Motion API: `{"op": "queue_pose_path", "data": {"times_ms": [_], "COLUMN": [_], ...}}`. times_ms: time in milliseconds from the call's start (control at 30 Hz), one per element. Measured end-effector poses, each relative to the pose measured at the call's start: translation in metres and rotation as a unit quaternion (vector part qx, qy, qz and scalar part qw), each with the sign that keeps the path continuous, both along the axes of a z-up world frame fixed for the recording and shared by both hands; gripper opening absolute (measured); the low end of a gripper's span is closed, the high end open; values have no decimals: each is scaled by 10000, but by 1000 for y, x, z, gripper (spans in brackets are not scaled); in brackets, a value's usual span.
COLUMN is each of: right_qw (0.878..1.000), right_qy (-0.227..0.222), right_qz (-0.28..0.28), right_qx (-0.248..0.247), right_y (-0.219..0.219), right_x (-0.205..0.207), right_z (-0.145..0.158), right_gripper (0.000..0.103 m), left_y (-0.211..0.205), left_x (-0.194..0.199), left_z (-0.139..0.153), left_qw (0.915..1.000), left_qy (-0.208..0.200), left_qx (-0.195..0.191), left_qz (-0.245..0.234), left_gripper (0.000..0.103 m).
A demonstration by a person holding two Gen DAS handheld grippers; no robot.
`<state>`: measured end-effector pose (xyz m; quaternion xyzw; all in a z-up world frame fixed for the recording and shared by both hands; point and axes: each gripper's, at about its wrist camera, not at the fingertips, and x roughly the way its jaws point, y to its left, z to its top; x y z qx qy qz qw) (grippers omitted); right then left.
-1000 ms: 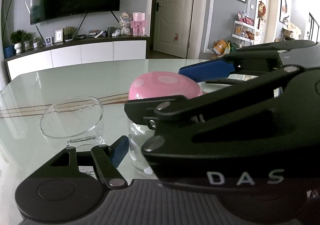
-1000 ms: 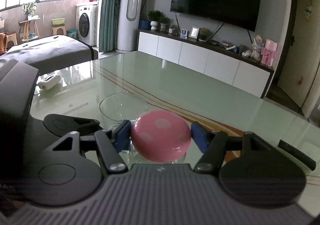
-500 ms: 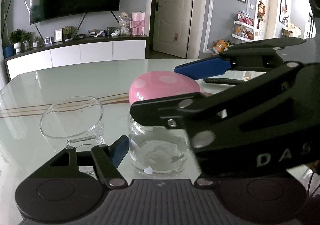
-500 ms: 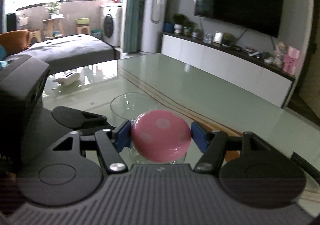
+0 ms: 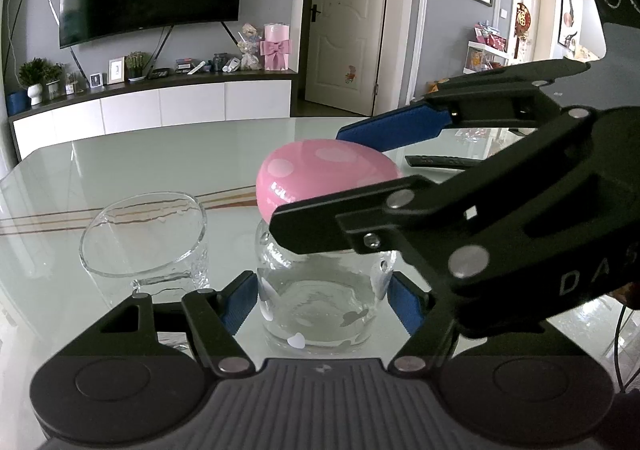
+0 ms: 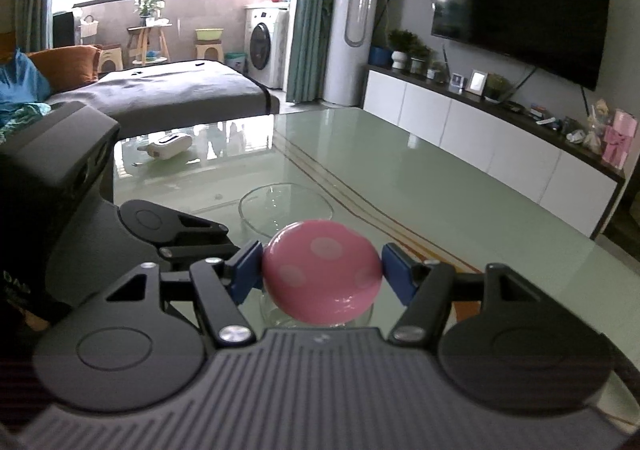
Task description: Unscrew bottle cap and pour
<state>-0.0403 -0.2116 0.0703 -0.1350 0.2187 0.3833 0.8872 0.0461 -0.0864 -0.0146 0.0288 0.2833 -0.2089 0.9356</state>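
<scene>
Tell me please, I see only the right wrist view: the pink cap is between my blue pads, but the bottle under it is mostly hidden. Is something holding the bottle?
Observer: Yes. In the left wrist view the left gripper is shut on the glass bottle, one blue pad on each side of its body.
Operator: Is there water in the bottle?
Observer: I see clear liquid in its lower part; the bottle stands upright on the table.
Operator: Where is the glass for pouring?
Observer: The empty glass stands just left of the bottle in that view, apart from it.
Operator: And the cap?
Observer: The pink cap is on the bottle, with the right gripper shut on it.
</scene>
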Motion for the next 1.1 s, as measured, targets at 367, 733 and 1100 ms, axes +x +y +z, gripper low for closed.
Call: {"op": "queue_pose_path", "data": {"times_ms": [367, 733, 1100], "right_qw": [9993, 9985, 9992], "right_qy": [86, 32, -79], "right_qz": [331, 515, 382], "right_qx": [165, 156, 131], "right_y": [-11, -12, -15], "right_x": [8, 14, 9], "right_z": [5, 12, 16], "right_gripper": [66, 66, 66], "left_y": [1, 1, 2], "left_x": [-2, -3, -4], "left_z": [-2, -2, -1], "left_qw": [10000, 10000, 9999], "left_qy": [-2, 6, 93], "left_qx": [4, -4, -83], "left_qz": [-8, -1, 25], "left_gripper": [74, 74, 75]}}
